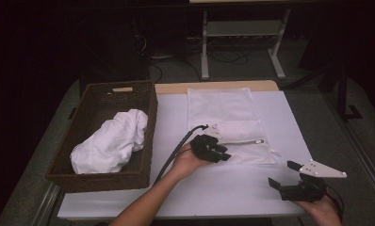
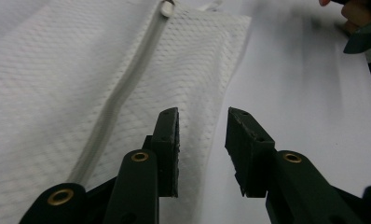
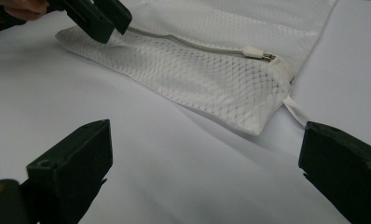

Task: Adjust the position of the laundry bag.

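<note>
White mesh laundry bag (image 1: 230, 125) flat on bench (image 1: 223, 188), centre-right, zipper (image 1: 240, 141) across near end, pull at its right. Left gripper (image 1: 222, 153) over bag's near left corner, jaws partly apart, nothing pinched between them; bag edge under left jaw in left gripper view. Right gripper (image 1: 282, 174) near bench's right front edge, well apart from bag, jaws wide, empty. Wicker basket (image 1: 89, 175) at left, holding bundled white cloth (image 1: 111, 141).
</note>
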Tool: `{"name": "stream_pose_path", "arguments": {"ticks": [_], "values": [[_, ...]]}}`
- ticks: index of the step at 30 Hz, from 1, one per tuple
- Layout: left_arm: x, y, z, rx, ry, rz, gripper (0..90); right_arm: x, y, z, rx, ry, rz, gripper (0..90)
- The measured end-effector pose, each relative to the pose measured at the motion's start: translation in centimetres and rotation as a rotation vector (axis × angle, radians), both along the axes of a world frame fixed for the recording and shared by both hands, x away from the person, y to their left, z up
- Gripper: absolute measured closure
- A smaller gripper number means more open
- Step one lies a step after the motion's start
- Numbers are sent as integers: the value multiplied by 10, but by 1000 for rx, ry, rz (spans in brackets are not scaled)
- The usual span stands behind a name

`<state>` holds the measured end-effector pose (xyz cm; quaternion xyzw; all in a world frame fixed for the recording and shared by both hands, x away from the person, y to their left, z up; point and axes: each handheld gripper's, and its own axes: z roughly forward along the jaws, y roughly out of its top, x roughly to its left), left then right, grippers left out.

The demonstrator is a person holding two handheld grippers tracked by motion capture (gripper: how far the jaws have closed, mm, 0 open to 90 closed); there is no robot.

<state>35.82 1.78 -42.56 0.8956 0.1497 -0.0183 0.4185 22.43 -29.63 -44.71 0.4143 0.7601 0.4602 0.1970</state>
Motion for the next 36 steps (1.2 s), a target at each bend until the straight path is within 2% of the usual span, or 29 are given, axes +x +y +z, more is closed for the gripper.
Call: {"name": "stream_pose_path", "arguments": {"ticks": [6,13,16,19,24,30,34,36], "values": [[-2,-11,-11,39,-4,-23,675,0,0,0,0,0,-2,24],[0,-16,-23,83,-12,-30,679,0,-1,0,3,-1,-2,24],[0,-17,-23,77,-15,-31,680,0,0,0,2,-1,-1,24],[-1,-17,-24,84,-34,-33,686,0,0,0,2,0,0,24],[-1,-17,-24,87,-57,-19,775,0,0,0,1,0,0,24],[0,-16,-25,83,-43,-17,894,0,0,0,3,0,-1,24],[-1,-16,-25,86,-54,-17,900,0,0,0,3,1,0,24],[0,-16,-24,80,-36,-14,900,0,-1,0,4,0,0,24]]}}
